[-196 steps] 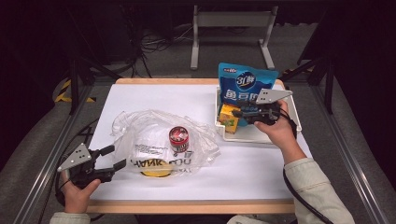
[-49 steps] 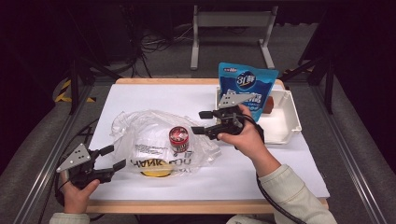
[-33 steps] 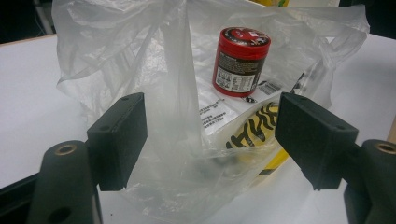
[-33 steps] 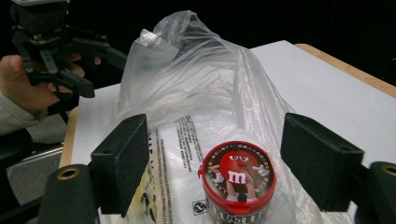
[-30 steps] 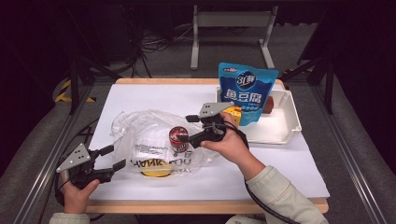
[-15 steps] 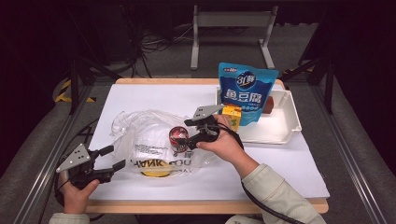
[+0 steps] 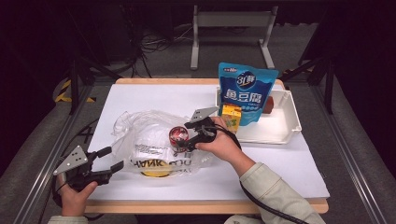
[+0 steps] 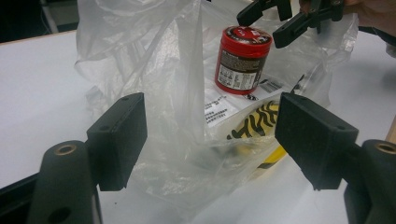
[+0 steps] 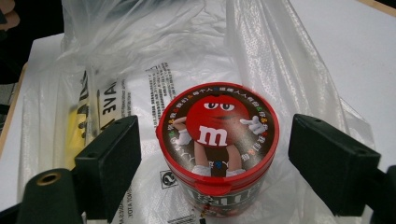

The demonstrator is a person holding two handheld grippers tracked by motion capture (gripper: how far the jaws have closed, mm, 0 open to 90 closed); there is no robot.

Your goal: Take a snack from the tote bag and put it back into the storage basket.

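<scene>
Red tub: red candy tub (image 9: 217, 147) stands upright on the clear plastic bag (image 7: 154, 144), near the middle of the white tabletop (image 7: 154, 95). Lid on, cartoon candy figure with an "m" printed on it. Label wraps the side, seen in the left gripper view.
Right hand-held gripper: right hand-held gripper (image 7: 185, 140) is at the tub, jaws spread wide, one on each side of the lid, neither pad touching. Nothing gripped. Right gripper view looks down on the lid from above and slightly behind.
Left hand-held gripper: left hand-held gripper (image 7: 108, 159) sits at the near left edge of the tabletop, jaws apart, holding nothing. It points at the bag's near end; in its own view crumpled film lies between the pads, contact cannot be told.
Bag: crumpled, transparent, lying flat with its left part bunched up. Black lettering and a yellow patch show on or through the film, below the tub.
White tray: white tray (image 7: 280, 133) at the right of the tabletop, well apart from the tub.
Blue pouch: blue pouch (image 7: 246, 93) stands upright in the tray, leaning on its back wall.
Yellow carton: yellow carton (image 7: 230, 116) upright at the tray's left end, just in front of the pouch.
Brown item: behind the pouch's right edge, too hidden to identify.
</scene>
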